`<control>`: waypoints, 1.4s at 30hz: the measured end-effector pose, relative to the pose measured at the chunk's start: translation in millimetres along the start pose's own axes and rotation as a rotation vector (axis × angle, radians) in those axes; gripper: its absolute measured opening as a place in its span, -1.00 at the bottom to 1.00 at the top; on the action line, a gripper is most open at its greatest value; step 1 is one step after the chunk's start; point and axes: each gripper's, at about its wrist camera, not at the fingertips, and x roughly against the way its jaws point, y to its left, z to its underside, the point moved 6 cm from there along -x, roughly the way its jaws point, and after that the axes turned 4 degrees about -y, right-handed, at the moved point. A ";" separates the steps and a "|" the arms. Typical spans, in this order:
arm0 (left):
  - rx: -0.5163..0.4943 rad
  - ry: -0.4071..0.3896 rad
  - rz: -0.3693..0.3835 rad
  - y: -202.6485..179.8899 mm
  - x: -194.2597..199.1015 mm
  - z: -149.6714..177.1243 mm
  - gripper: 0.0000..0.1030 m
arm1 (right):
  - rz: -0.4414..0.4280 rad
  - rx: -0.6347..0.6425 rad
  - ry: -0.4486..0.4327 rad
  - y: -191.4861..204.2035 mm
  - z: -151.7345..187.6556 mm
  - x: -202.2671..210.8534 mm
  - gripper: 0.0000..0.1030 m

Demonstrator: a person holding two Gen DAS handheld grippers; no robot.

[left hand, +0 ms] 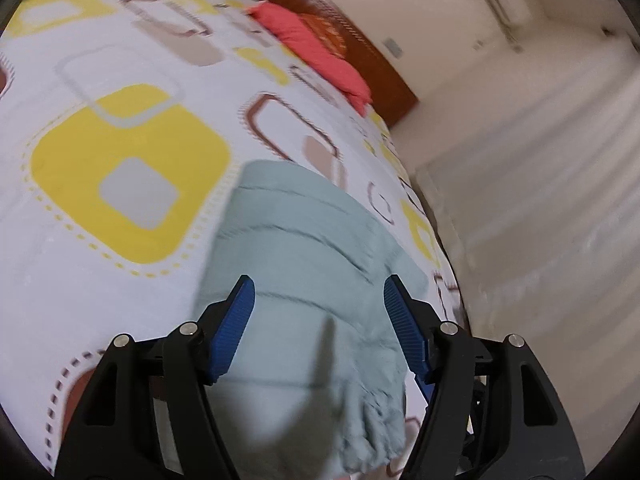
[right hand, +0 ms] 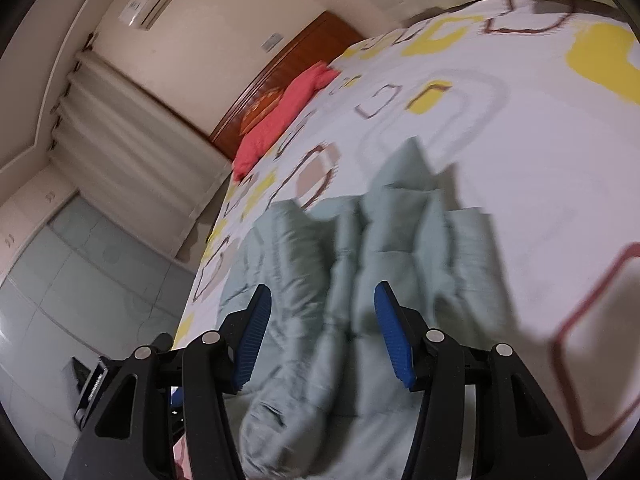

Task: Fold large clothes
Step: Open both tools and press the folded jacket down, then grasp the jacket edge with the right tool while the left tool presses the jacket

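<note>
Pale green, puffy jacket [left hand: 304,248] lies near the bed [left hand: 120,300] edge, bunched. Left gripper [left hand: 318,312] and right gripper [right hand: 320,320] hover with jaws apart, empty; better to grip opposite hems and smooth before folding.

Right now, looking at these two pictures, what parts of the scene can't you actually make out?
- The pale green garment: its kind and full shape, blurred in both views; the left gripper frame hides its near end.
- In the right wrist view, the right gripper covers its lower edge.
- The red pillow: far and smeared.
- The bed cover: cut off by the lens edge.
</note>
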 end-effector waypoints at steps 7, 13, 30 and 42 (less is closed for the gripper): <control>0.116 0.035 -0.014 39.1 -15.2 -3.9 0.29 | 0.014 0.007 0.051 3.5 4.1 -36.8 0.05; 0.166 0.080 -0.008 54.6 -28.8 7.9 0.29 | 0.037 -0.003 0.074 -4.3 9.0 -53.2 0.05; 0.170 0.078 0.058 34.3 -20.6 9.3 0.31 | -0.055 0.091 -0.030 33.4 -10.1 -24.7 -0.85; 0.055 0.149 0.063 -2.7 -41.2 46.0 0.36 | -0.001 -0.040 -0.092 -46.5 -39.4 31.5 -0.85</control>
